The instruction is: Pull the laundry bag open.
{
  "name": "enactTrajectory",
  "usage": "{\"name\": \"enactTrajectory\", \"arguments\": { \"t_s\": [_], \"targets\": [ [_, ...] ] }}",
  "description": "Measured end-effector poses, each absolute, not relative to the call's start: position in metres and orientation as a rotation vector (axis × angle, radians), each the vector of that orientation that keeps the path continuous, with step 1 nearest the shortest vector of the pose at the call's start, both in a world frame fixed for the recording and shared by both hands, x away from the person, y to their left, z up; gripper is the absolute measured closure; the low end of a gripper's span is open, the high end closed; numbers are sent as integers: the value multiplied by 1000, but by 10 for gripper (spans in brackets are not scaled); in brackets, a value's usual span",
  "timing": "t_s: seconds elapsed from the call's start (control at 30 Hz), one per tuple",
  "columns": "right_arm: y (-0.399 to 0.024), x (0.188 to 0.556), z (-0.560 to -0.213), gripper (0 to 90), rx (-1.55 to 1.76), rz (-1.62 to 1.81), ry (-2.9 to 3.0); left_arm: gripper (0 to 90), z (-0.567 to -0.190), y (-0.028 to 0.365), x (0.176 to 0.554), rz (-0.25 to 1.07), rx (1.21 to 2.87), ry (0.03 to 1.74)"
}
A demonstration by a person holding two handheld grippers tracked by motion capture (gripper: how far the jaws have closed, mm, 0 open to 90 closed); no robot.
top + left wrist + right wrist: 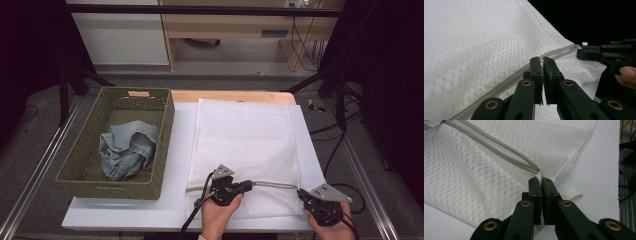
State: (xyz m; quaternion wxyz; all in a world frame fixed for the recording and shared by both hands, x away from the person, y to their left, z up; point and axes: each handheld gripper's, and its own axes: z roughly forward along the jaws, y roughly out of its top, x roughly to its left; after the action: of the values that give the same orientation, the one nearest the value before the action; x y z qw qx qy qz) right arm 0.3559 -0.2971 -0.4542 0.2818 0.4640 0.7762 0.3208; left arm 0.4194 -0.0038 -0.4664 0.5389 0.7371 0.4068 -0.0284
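Note:
A white mesh laundry bag (pixel 245 145) lies flat on the white table top (pixel 130 212), its grey zipper (pixel 275 184) running along the near edge. My left gripper (pixel 248 186) is shut on the zipper's small metal pull (pixel 540 59), partway along the zipper line. My right gripper (pixel 301 194) is shut on the bag's mesh (pixel 499 177) at the zipper's right end (pixel 537 171). In the left gripper view my left gripper (pixel 542 60) points toward the right gripper (pixel 584 53). Between the two, the zipper teeth (pixel 506 155) stand parted. My right gripper (pixel 541 180) pinches the corner seam.
A green woven basket (pixel 165 145) stands at the left of the table with crumpled blue jeans (pixel 127 147) inside. A white fabric loop (pixel 574 195) sticks out under the bag's corner. Cables (pixel 200 202) trail toward the person. The table's right edge (pixel 320 170) is close to my right gripper.

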Motion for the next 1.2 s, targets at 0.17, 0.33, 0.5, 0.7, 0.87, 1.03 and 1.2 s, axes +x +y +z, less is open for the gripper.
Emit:
{"name": "enactTrajectory", "arguments": {
  "t_s": [0.17,0.33,0.5,0.7,0.87,1.03,1.2],
  "targets": [
    [-297,356,-454,876,1242,855,2084,868,-464,2,421,-55,1748,985],
    [-298,356,-454,876,1250,856,2082,868,-459,12,422,-34,1743,993],
    [-299,356,-454,877,1255,855,2079,867,-457,27,425,-26,1727,1010],
    [-298,356,-455,877,1267,850,2083,868,-457,37,424,-4,1729,1021],
    [-299,356,-455,877,1272,850,2082,868,-456,40,422,1,1730,1019],
    [-298,356,-455,877,1267,850,2086,868,-458,41,421,2,1741,1024],
    [-298,356,-455,877,1261,845,2089,868,-460,41,420,14,1753,1028]
  ]
}}
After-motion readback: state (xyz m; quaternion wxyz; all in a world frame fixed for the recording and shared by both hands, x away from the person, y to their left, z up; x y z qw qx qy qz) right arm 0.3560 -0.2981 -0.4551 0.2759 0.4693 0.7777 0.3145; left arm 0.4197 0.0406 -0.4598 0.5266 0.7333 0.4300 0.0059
